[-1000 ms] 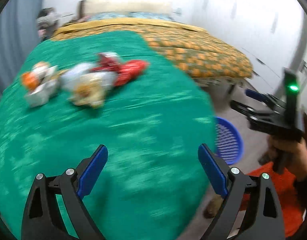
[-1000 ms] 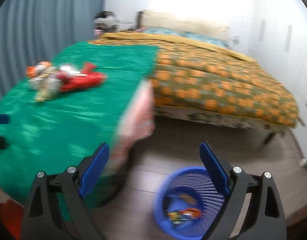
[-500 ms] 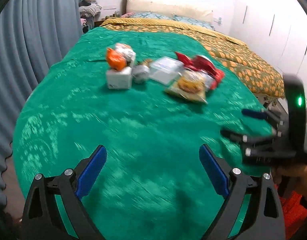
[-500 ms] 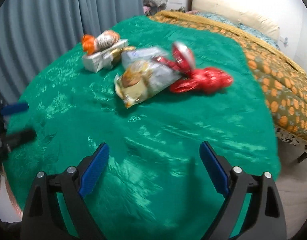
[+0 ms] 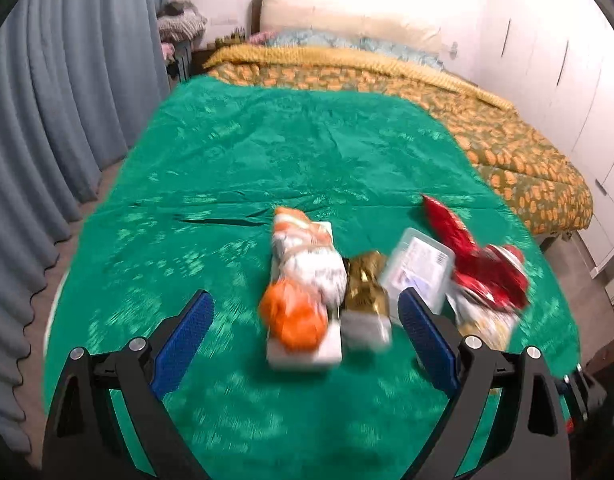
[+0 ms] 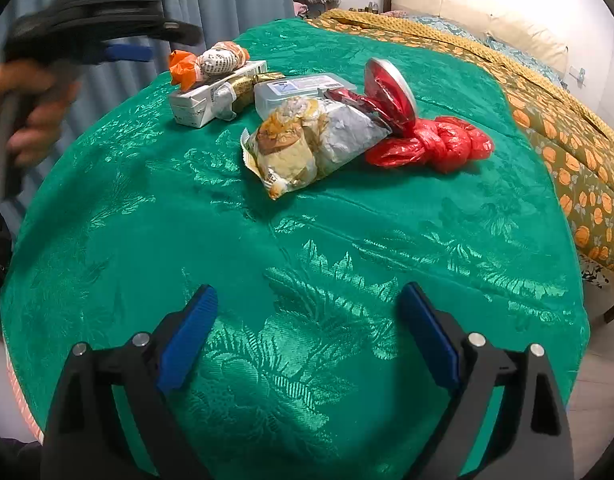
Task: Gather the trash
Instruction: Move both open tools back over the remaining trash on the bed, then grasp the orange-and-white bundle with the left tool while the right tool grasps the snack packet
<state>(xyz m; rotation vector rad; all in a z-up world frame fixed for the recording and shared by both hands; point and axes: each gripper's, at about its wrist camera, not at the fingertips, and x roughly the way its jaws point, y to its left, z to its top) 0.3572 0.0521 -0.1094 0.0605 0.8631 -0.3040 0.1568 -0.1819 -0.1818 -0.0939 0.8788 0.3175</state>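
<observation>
Both grippers swung from the bin to the trash pile (image 6: 307, 120) on the green bed (image 6: 347, 240). Left gripper (image 5: 303, 328) and right gripper (image 6: 307, 328) gape, empty. All this trash remains.

Trash pile (image 5: 347, 284) smeared by motion blur in left wrist view, snack bag (image 5: 483, 320) partly hidden behind tongs finger, left tongs (image 6: 107, 40) blurred, labels unreadable
</observation>
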